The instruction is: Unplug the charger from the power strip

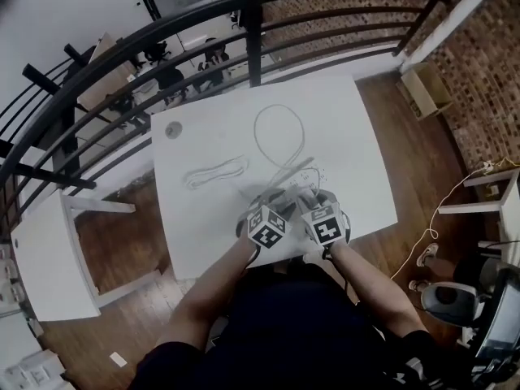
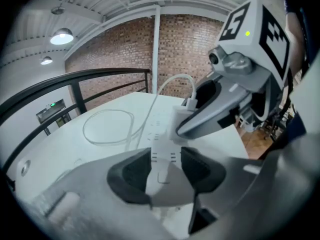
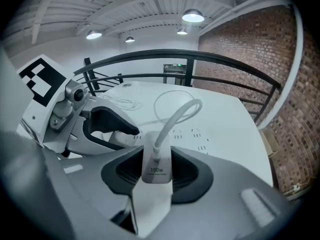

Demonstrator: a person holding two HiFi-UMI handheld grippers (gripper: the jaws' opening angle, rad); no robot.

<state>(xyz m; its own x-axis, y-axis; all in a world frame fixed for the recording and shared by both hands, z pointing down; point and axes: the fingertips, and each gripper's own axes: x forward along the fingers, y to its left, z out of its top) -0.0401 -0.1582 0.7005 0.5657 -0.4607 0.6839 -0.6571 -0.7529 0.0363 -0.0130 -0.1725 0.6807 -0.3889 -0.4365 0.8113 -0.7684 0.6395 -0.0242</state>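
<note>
A white power strip (image 2: pixel 161 156) lies on the white table (image 1: pixel 357 153), and my left gripper (image 2: pixel 162 171) is shut on its near end. A white charger (image 3: pixel 156 166) marked 100W stands on the strip's top face, with a thick white cable (image 3: pixel 176 120) arching out of it. My right gripper (image 3: pixel 156 176) is shut on the charger, a pad against each side. In the left gripper view the right gripper's fingers (image 2: pixel 210 115) clasp the charger (image 2: pixel 181 118) just beyond my jaws. In the head view both grippers, left (image 1: pixel 272 201) and right (image 1: pixel 307 200), sit side by side near the table's front.
The cable runs back in a big loop (image 1: pixel 280 132) across the table's middle. A coiled white cord (image 1: pixel 215 171) lies at the left, and a round grommet (image 1: pixel 173 130) sits at the back left corner. A black railing (image 1: pixel 252 15) runs behind the table; a white side table (image 1: pixel 49 258) stands at the left.
</note>
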